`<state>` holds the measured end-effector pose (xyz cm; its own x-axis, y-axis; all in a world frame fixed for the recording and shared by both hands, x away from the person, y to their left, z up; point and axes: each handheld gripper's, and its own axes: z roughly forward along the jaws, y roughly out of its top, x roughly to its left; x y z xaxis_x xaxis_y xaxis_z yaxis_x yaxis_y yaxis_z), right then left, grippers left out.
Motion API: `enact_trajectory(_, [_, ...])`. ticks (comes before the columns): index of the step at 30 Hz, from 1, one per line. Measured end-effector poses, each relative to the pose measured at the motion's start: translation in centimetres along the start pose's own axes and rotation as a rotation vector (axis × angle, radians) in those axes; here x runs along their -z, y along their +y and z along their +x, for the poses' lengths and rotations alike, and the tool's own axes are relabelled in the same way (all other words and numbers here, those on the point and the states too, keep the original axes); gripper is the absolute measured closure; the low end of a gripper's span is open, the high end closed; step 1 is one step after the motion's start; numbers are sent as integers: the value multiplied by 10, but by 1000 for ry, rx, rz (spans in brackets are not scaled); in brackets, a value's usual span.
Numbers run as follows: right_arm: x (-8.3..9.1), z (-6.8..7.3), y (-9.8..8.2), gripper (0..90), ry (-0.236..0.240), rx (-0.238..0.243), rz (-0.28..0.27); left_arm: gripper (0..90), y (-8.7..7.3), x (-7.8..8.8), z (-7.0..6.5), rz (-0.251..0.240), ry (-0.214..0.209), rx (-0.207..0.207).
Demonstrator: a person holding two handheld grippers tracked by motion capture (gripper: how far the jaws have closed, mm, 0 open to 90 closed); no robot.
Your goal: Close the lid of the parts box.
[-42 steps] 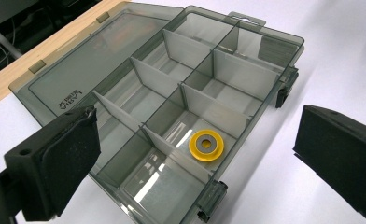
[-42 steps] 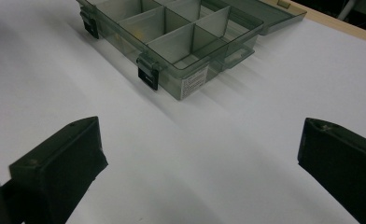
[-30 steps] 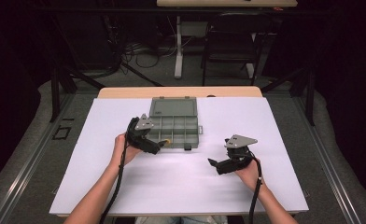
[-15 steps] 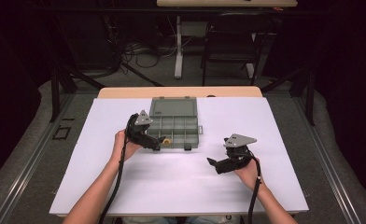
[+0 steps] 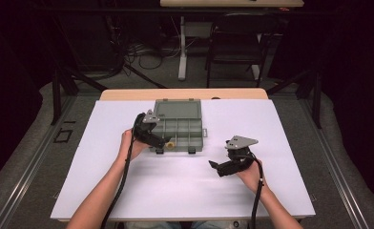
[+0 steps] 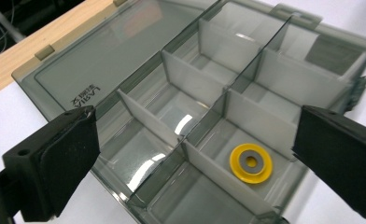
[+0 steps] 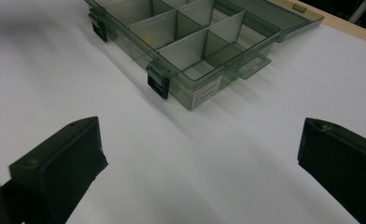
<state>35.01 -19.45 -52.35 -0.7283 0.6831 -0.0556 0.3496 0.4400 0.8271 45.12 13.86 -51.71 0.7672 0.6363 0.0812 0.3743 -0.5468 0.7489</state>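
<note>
The compartment box point(image 6: 204, 107) is glossy, smoky clear plastic; the yellow washer point(image 6: 251, 163) looks smooth; the table cover point(image 7: 218, 163) is matt white.

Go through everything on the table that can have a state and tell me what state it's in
Box: lid open, laid back flat, latches undone.
Yellow ring: lying flat in a compartment at the box's front, nothing gripping it.
Left hand-held gripper: jaws wide open, over the box.
Right hand-held gripper: jaws wide open, empty, over the white table.
</note>
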Motion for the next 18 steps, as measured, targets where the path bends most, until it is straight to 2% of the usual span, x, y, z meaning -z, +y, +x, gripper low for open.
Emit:
enact_trajectory(6, [4, 1, -1, 0, -4, -2, -6, 178, 0, -4, -2, 3, 8, -15])
enact_trajectory(8, [4, 0, -1, 0, 0, -7, -5, 180, -1, -5, -1, 6, 8, -3])
enact_trajectory(18, [2, 3, -1, 0, 10, 0, 2, 350, -6, -11, 2, 23, 30, 22])
